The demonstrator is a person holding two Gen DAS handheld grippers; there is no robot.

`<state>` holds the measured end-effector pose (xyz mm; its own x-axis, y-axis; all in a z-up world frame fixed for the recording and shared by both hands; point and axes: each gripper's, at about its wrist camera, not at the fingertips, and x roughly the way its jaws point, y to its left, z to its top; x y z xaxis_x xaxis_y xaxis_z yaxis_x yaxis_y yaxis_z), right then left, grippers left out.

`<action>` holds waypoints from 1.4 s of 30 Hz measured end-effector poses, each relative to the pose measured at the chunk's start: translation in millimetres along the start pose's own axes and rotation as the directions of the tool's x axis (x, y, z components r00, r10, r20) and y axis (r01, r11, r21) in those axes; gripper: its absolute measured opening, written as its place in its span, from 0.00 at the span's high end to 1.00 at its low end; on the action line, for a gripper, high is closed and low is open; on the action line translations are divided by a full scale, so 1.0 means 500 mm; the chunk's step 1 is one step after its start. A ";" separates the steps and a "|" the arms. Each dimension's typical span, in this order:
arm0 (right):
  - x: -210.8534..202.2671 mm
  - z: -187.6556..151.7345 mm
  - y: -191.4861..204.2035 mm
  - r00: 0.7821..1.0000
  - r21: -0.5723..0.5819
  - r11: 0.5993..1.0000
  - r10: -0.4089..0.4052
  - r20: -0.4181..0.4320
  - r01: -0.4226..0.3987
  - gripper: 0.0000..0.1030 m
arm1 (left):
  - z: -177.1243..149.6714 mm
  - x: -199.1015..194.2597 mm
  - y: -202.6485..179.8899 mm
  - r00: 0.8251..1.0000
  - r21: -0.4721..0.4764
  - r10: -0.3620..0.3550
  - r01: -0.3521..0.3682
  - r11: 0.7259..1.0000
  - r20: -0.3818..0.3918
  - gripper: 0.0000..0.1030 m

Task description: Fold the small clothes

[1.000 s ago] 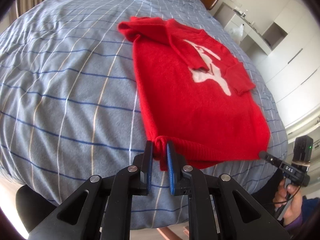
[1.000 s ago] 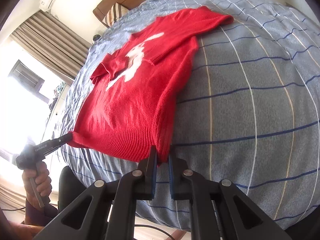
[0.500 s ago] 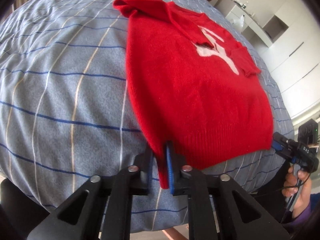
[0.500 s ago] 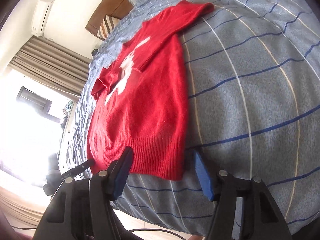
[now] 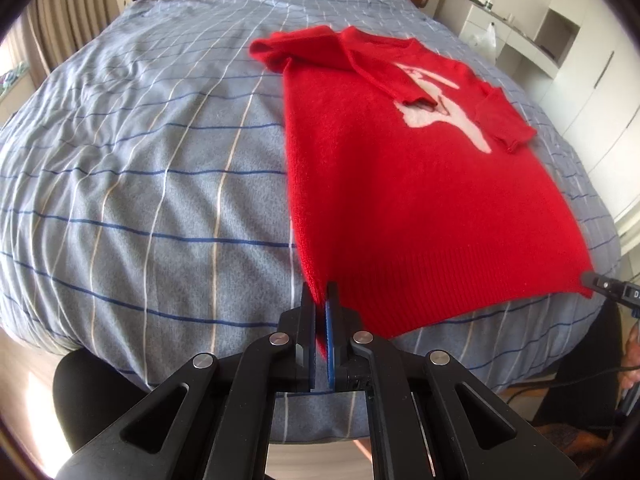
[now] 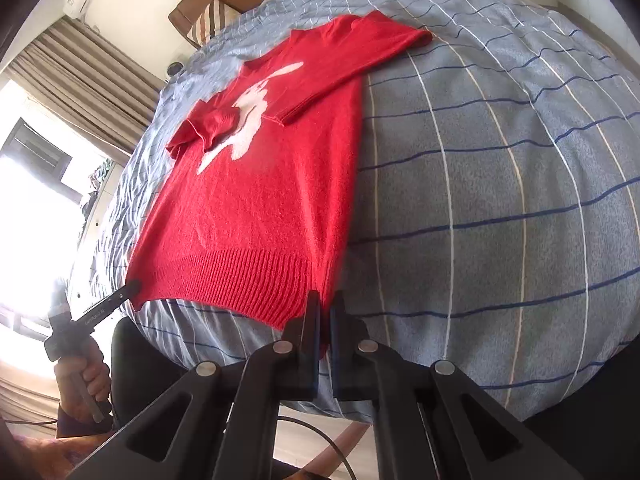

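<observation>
Red sweater [image 5: 400, 184] lies centre-frame on the checked bedspread [image 5: 140, 160]; left gripper [image 5: 320, 300] and right gripper [image 6: 325, 308] each pinch a ribbed hem corner, likely for folding upward

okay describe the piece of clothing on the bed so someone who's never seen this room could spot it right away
On the blue-grey checked bedspread lies a red knitted sweater, both sleeves folded in over its chest. It is the only garment there, bright red with a white figure on the front and a ribbed hem at the near edge.
</observation>
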<state>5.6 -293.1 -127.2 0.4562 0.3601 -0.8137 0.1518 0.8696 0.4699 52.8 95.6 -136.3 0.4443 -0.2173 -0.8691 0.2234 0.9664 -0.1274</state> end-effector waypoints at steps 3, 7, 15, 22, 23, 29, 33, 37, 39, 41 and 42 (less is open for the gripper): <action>0.059 -0.004 -0.023 0.998 0.032 0.999 -0.042 -0.045 0.044 0.97 | -0.010 0.051 0.007 0.999 -0.024 0.040 -0.041 0.999 -0.024 0.98; 0.095 -0.007 -0.041 0.996 0.053 0.996 -0.064 -0.055 0.067 0.97 | -0.018 0.060 -0.010 0.996 -0.006 0.086 -0.086 0.996 0.008 0.98; 0.096 -0.013 -0.013 0.989 -0.013 0.989 -0.144 -0.033 0.144 0.97 | -0.018 0.066 -0.008 0.995 -0.008 0.093 -0.093 0.996 0.022 0.98; 0.100 -0.021 0.004 0.981 -0.055 0.980 -0.193 -0.011 0.192 0.97 | -0.026 0.063 -0.015 0.993 0.004 0.112 -0.112 0.994 0.033 0.98; 0.101 -0.020 0.005 0.981 -0.057 0.979 -0.195 -0.010 0.194 0.97 | -0.026 0.063 -0.015 0.993 0.004 0.113 -0.113 0.994 0.033 0.98; 0.105 -0.020 0.006 0.979 -0.071 0.976 -0.204 -0.004 0.204 0.96 | -0.029 0.060 -0.021 0.990 0.013 0.132 -0.133 0.991 0.045 0.96; 0.101 -0.023 0.012 0.979 -0.084 0.975 -0.206 -0.003 0.205 0.88 | -0.035 0.047 -0.032 0.984 0.043 0.170 -0.172 0.984 0.046 0.75; 0.077 -0.028 0.004 0.973 -0.123 0.970 -0.219 -0.071 0.210 0.59 | -0.051 0.000 -0.026 0.980 0.063 0.191 -0.194 0.979 0.059 0.34; 0.041 -0.014 0.002 0.961 -0.167 0.951 -0.272 -0.041 0.262 0.58 | -0.049 -0.034 -0.012 0.977 0.045 0.192 -0.197 0.979 0.092 0.32; 0.002 0.024 0.016 0.945 -0.235 0.916 -0.324 0.047 0.326 0.54 | -0.033 -0.060 0.009 0.968 -0.007 0.206 -0.207 0.978 0.146 0.24; -0.013 0.049 0.030 0.937 -0.272 0.896 -0.335 0.099 0.350 0.47 | -0.022 -0.070 0.020 0.960 -0.042 0.216 -0.212 0.976 0.179 0.23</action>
<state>26.5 -290.8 -106.4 0.4634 0.0124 -0.8861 0.0567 0.9974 0.0436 29.9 114.4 -112.3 0.6299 -0.0242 -0.7763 0.0871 0.9954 0.0397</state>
